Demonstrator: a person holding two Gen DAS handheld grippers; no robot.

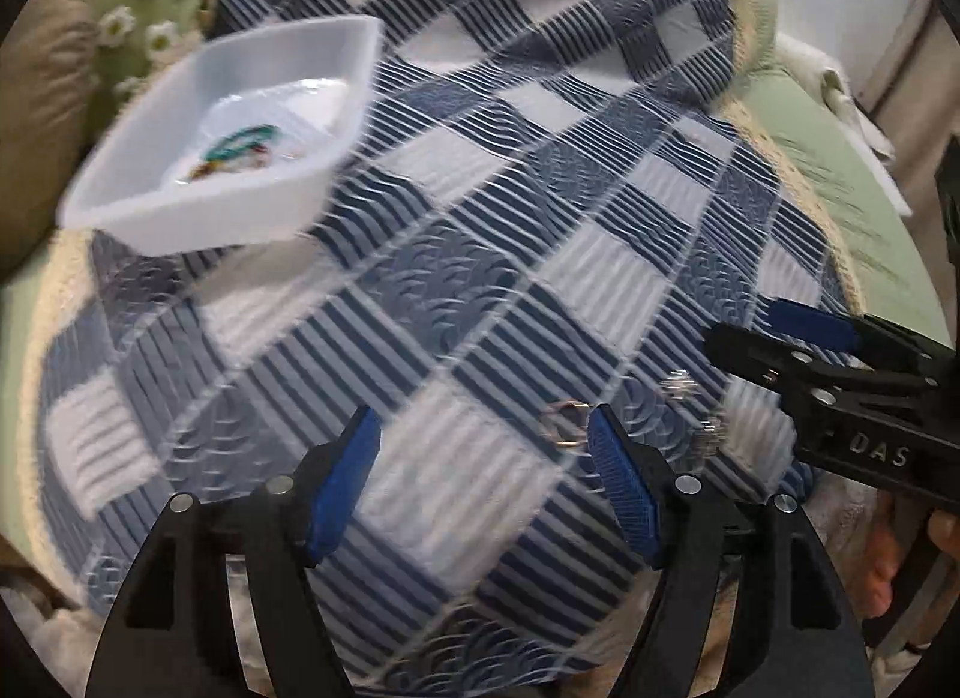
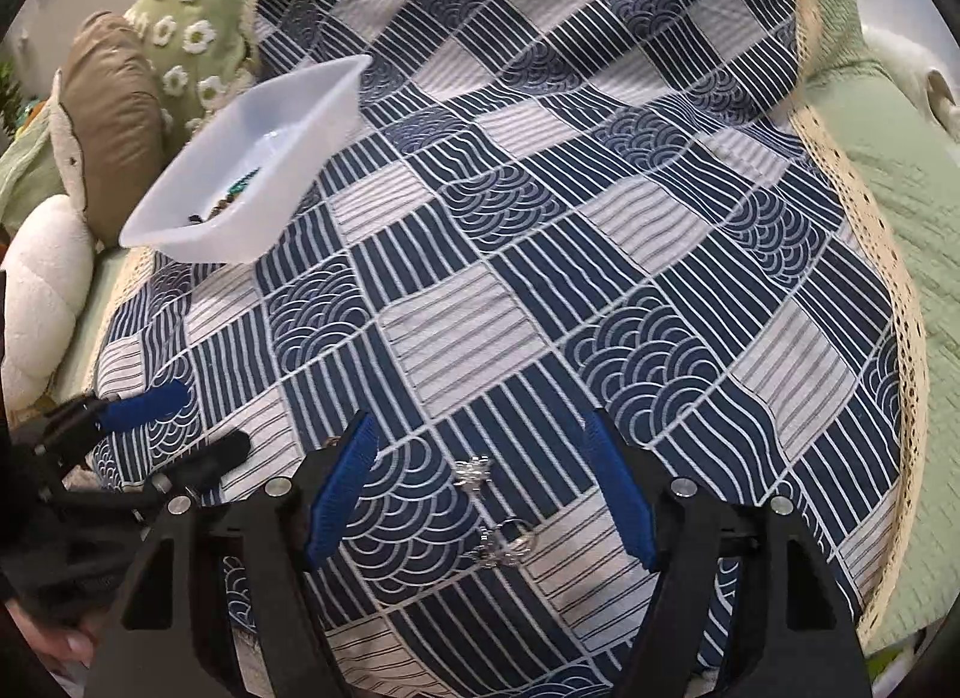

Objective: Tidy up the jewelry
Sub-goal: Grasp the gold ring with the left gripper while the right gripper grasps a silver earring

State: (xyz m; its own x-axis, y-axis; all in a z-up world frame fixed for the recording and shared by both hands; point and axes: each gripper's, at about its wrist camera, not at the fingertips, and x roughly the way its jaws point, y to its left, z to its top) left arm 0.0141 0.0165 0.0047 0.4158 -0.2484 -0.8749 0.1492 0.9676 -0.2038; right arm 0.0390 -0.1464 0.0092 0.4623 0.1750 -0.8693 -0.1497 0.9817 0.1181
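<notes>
Right wrist view: both grippers are being held spread and empty, right gripper [image 2: 480, 512] over silver earrings [image 2: 498, 542] on the quilt [image 2: 600, 218]. One piece should be pinched low, then carried to the white tray [image 2: 180, 230].

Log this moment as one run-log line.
left hand-held gripper: open, empty | right hand-held gripper: open over silver pieces | tray: holds beaded jewelry | cloth: blue patterned

Navy-white patchwork cloth [image 2: 540, 230]; white tray [image 2: 252, 158]; blue-padded fingers [image 2: 336, 494].
</notes>
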